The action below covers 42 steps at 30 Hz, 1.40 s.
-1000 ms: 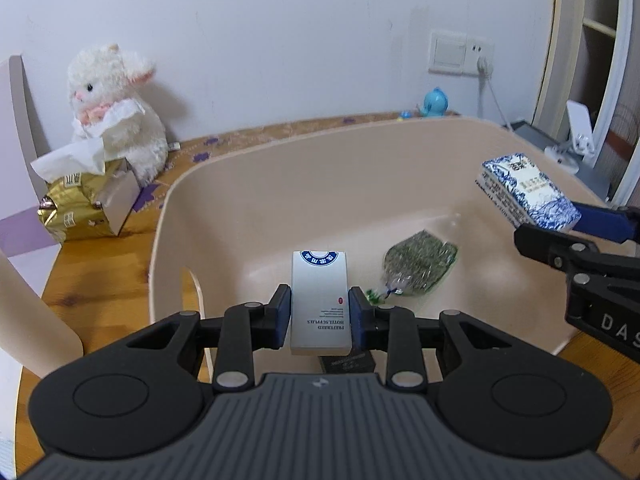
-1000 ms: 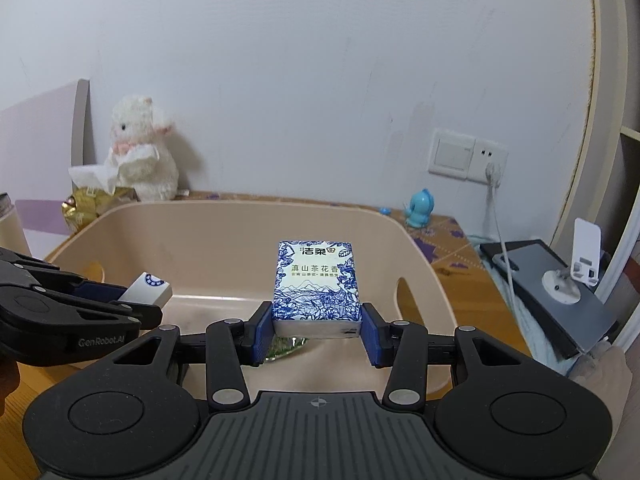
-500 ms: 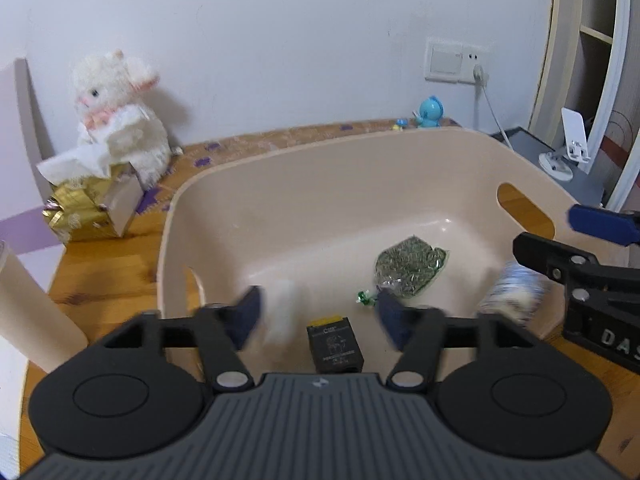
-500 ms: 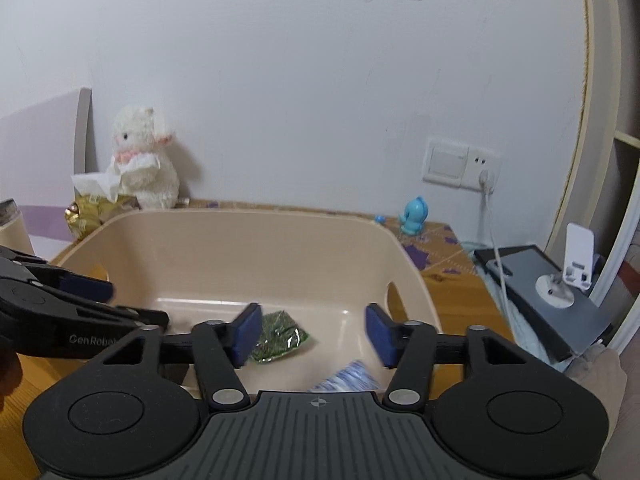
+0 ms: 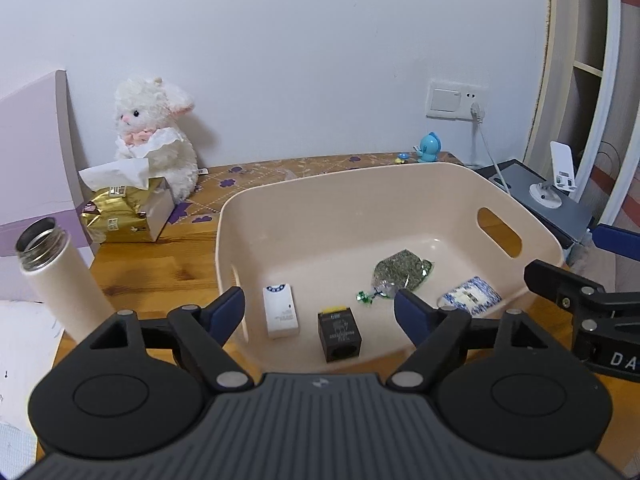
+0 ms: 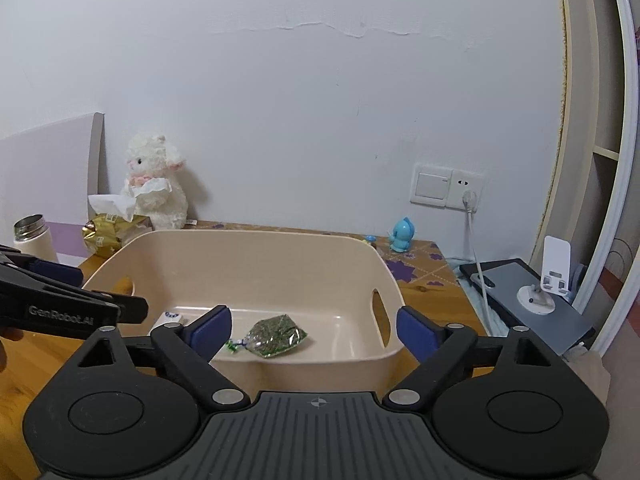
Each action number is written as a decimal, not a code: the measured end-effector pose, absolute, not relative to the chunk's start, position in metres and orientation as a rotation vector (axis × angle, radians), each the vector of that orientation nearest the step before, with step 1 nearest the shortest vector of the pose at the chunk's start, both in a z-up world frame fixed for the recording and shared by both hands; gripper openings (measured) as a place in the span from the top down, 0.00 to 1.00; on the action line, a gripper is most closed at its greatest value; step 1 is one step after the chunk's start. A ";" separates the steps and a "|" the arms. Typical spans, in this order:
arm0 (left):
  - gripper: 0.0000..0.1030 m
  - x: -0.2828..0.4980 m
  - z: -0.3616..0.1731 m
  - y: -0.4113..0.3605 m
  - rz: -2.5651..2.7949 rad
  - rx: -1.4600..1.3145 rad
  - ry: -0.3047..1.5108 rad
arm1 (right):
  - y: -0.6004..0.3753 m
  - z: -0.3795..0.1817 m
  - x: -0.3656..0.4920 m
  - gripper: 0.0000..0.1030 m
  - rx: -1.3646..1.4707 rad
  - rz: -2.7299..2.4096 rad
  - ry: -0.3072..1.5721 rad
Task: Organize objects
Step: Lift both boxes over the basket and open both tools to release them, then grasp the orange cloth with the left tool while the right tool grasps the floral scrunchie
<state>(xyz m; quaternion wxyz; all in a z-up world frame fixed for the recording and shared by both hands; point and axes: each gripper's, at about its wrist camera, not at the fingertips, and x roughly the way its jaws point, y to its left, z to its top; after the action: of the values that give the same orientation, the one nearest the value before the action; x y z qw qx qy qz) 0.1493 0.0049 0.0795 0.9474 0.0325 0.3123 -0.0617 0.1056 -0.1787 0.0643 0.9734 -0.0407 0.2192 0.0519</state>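
Black box [image 5: 339, 335] lettering too small to read — blue-patterned packet [image 5: 471, 301] partly hidden.

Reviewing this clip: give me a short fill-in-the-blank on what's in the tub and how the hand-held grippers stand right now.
1. The beige tub holds ____ items in all.
2. The black box lies between the white box and the ____ patterned tissue pack.
3. The left hand-held gripper and the right hand-held gripper are both ____.
4. The green packet lies ____ the tub.

Missing words: four; blue; open; inside
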 end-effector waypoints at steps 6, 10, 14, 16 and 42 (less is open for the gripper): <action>0.17 0.126 0.071 0.008 -0.130 0.070 0.648 | -0.181 0.054 0.088 0.00 -0.099 0.092 0.453; 0.17 0.117 0.058 0.009 -0.138 0.066 0.682 | -0.184 0.043 0.083 0.00 -0.097 0.091 0.488; 0.17 0.112 0.043 0.011 -0.141 0.063 0.716 | -0.187 0.029 0.080 0.00 -0.106 0.093 0.525; 0.17 0.111 0.036 0.011 -0.140 0.066 0.736 | -0.187 0.023 0.080 0.00 -0.112 0.094 0.543; 0.18 0.140 -0.028 0.005 -0.226 0.031 0.913 | -0.186 -0.050 0.106 0.04 -0.113 0.197 0.794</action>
<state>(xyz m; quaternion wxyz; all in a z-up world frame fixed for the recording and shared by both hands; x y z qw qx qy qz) 0.1404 0.0045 -0.0279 0.8912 0.0148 0.4400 -0.1090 0.1063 -0.1858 -0.0502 0.9159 -0.0550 0.3858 0.0959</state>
